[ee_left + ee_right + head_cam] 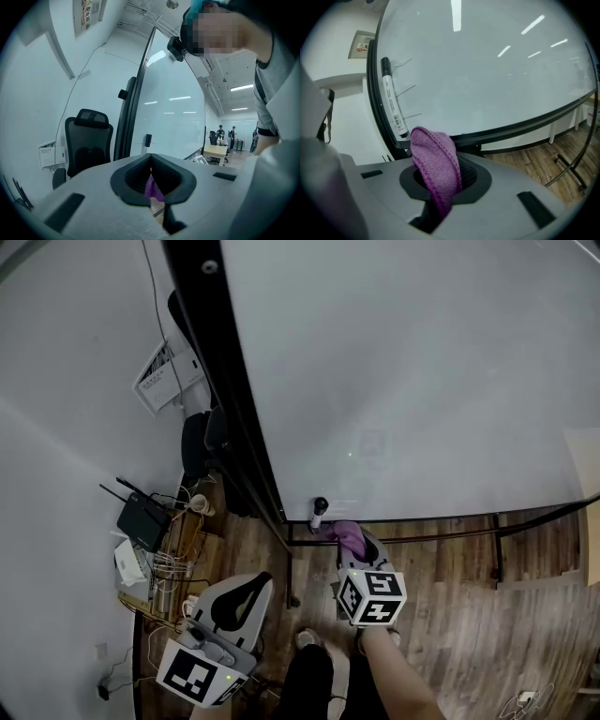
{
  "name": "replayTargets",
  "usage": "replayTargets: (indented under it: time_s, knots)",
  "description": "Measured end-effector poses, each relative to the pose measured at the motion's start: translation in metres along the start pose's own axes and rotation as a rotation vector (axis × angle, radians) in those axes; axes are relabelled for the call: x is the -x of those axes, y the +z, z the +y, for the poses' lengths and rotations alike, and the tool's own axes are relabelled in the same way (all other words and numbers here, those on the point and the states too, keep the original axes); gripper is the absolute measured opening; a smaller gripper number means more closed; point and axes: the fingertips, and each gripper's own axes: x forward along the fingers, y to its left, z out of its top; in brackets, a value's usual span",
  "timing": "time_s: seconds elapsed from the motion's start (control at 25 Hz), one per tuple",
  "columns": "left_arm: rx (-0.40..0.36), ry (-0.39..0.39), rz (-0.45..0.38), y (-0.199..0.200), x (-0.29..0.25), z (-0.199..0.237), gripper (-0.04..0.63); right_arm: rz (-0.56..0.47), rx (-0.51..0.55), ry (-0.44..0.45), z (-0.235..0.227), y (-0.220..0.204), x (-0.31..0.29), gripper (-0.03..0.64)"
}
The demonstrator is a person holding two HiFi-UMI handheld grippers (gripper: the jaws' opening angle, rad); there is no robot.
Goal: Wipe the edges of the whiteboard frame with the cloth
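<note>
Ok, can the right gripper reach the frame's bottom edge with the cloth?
Probably yes: the right gripper holds the cloth just short of the bottom edge, nothing between them; the marker sits aside.

No print is legible: the marker (390,93) label and the wall notice (167,376) are too blurred.

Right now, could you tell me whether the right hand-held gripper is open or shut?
Shut on the cloth: the jaws of the right hand-held gripper pinch it, and its folded purple end sticks out ahead.
</note>
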Motion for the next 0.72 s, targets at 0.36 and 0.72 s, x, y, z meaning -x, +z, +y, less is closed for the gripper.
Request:
replayTargets:
  time_s: [0.36,0.72]
  knots:
    - [-0.032,-0.031,0.004,0.007,-0.037,-0.040,0.017,-0.001,-0.002,-0.023,-0.050,0.009,0.017,0.049]
    - [0.005,-0.034,0.046,0.006,-0.065,-0.080,0.017,0.017,0.021,-0.001,-0.084,0.015,0.029,0.049]
